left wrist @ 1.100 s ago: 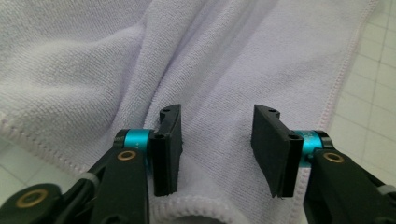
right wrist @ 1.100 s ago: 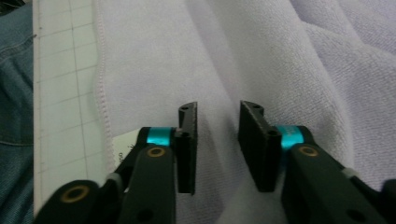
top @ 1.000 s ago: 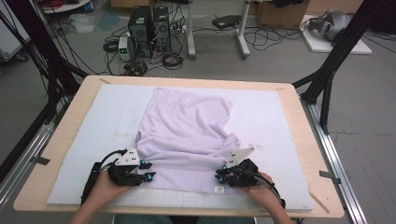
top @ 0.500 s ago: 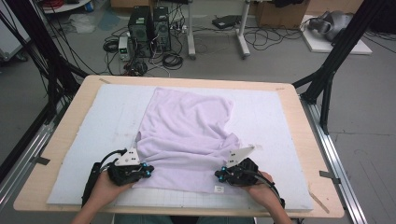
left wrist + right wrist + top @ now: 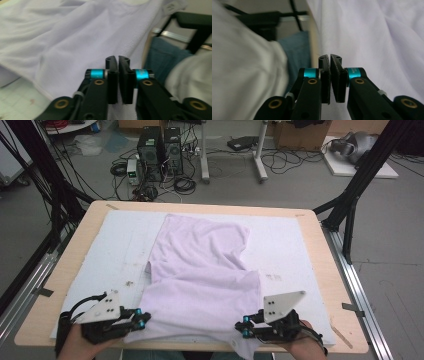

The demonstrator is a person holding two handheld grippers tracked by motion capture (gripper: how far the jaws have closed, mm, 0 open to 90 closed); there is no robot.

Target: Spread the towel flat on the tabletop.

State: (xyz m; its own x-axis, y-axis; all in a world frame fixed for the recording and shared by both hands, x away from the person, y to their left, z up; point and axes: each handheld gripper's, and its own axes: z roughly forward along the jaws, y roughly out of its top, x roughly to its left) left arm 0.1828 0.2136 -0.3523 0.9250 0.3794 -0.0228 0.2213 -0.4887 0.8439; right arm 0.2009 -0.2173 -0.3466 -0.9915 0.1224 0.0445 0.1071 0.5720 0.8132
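Note:
A pale lilac cloth (image 5: 200,270) lies spread on the white mat (image 5: 115,245), and its near edge is lifted off the mat. My left gripper (image 5: 142,319) pinches the near left corner. My right gripper (image 5: 243,327) pinches the near right corner, where a bit of cloth hangs over the table's front edge. In the left gripper view the pads (image 5: 117,58) stand almost together against the cloth (image 5: 75,37). The right gripper view shows the same (image 5: 329,56) beside the cloth (image 5: 374,32). Both pairs of jaws have just been opening slightly, with the hem still between them.
The wooden table (image 5: 320,250) has metal rails along its left and right sides. Black frame legs stand at the far corners. On the floor behind are computer towers (image 5: 160,147) and cables. Blue trousers (image 5: 165,57) and a white sleeve (image 5: 244,67) show below the table's front edge.
Both grippers have risen and drawn back toward the table's near edge. They carry the cloth's near hem up, so a crosswise fold now shows in the cloth.

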